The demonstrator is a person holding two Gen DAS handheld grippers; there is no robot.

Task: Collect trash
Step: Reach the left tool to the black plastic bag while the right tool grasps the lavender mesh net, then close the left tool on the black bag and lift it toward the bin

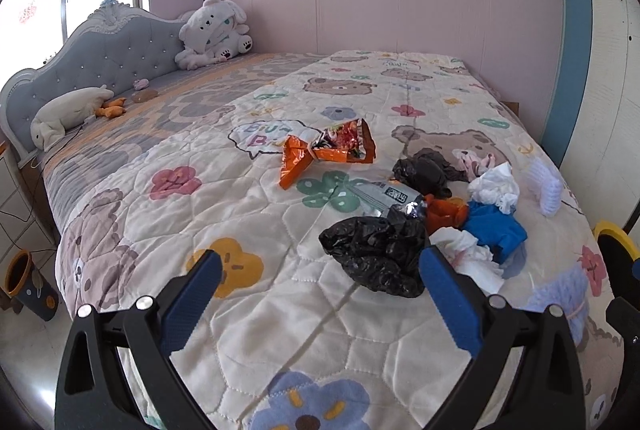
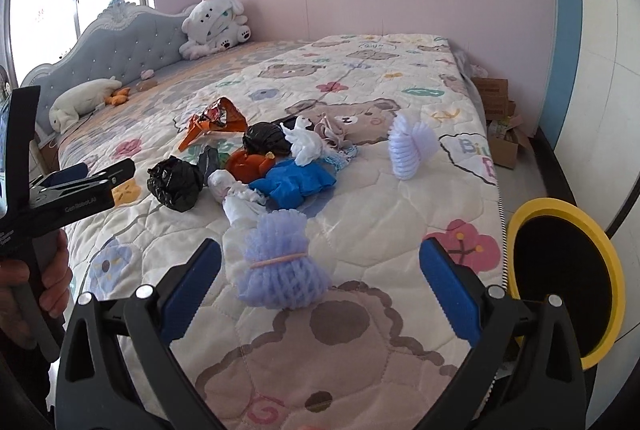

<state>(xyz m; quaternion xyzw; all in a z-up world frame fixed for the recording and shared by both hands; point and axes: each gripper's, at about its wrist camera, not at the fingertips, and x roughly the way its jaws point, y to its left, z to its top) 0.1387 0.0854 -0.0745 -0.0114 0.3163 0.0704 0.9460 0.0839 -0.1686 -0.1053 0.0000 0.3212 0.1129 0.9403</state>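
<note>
Left wrist view: we see the left gripper [image 1: 320, 266] above the quilt [image 1: 248, 318], jaws spread wide, nothing between them.
Right wrist view: right gripper [image 2: 320, 262] also spread wide and empty, over the bed's near corner.
Black bag: crumpled black plastic bag [image 1: 376, 258] lies on the quilt just ahead of our left gripper, against its right finger in that view; contact we can't confirm.
Trash pile: white tissue [image 1: 472, 254], blue wrapper [image 1: 496, 226], orange scrap [image 1: 444, 211], second black bag [image 1: 424, 171], silver packet [image 1: 380, 195], all bunched together on the quilt.
Snack bag: orange snack bag [image 1: 328, 149] lies apart, further up the bed.
Foam net: lilac foam net [image 2: 280, 266], banded at the middle, sits between the right gripper's fingers, not clamped.
Second net: white foam net [image 2: 412, 145] stands near the bed's right edge.
Bin: yellow-rimmed bin [image 2: 560, 209] on the floor beside the bed, right of our right gripper.
Hand: a person's hand [image 2: 44, 278] grips the left tool's handle, at frame edge.
</note>
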